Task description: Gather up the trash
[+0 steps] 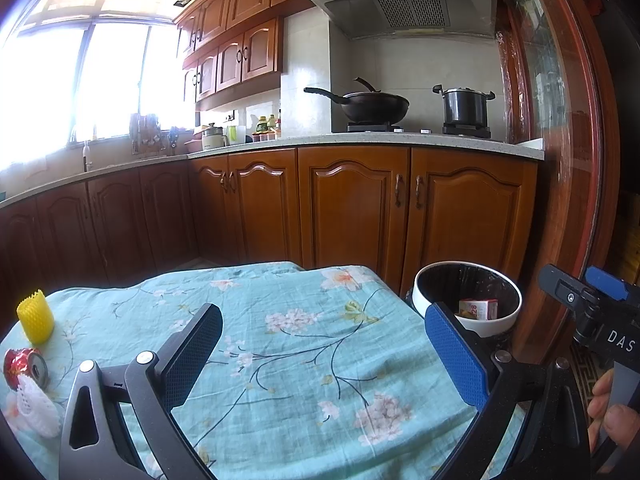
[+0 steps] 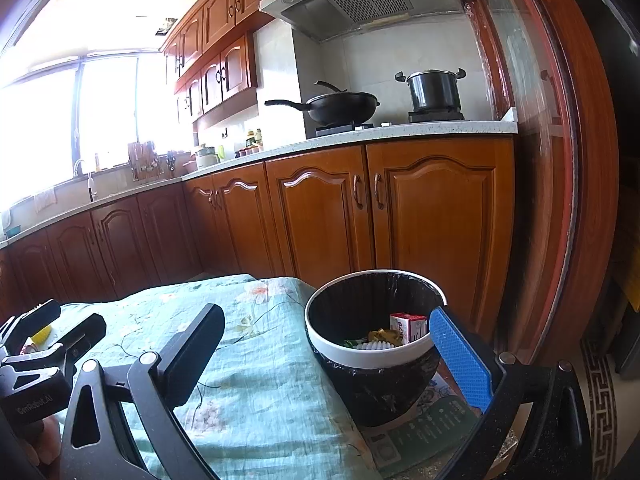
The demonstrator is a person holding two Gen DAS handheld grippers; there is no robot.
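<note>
Only in the left wrist view are three pieces of trash seen on the floral cloth (image 1: pixel 304 344), at its near left: a yellow foam net sleeve (image 1: pixel 35 315) standing upright, a crushed red can (image 1: pixel 25 367) lying on its side with its long axis running left to right and its top end turned to the right, and a white foam net (image 1: pixel 34 404) lying just in front of the can, touching it. In the right wrist view only a sliver of the yellow sleeve is seen behind the left gripper (image 2: pixel 68 322).

The contents of the trash bin (image 2: pixel 320 344), to the right of the table, are better shown in the right wrist view: one red-and-white carton (image 2: pixel 408 326) standing upright, one yellow wrapper (image 2: pixel 380 336) and a white ribbed piece (image 2: pixel 374 347). In the left view only the carton is seen inside.

Two grippers are counted. The left gripper's fingers are held spread above the cloth with nothing between them. The right gripper (image 2: pixel 326 350) is likewise spread wide and empty, in front of the bin.
</note>
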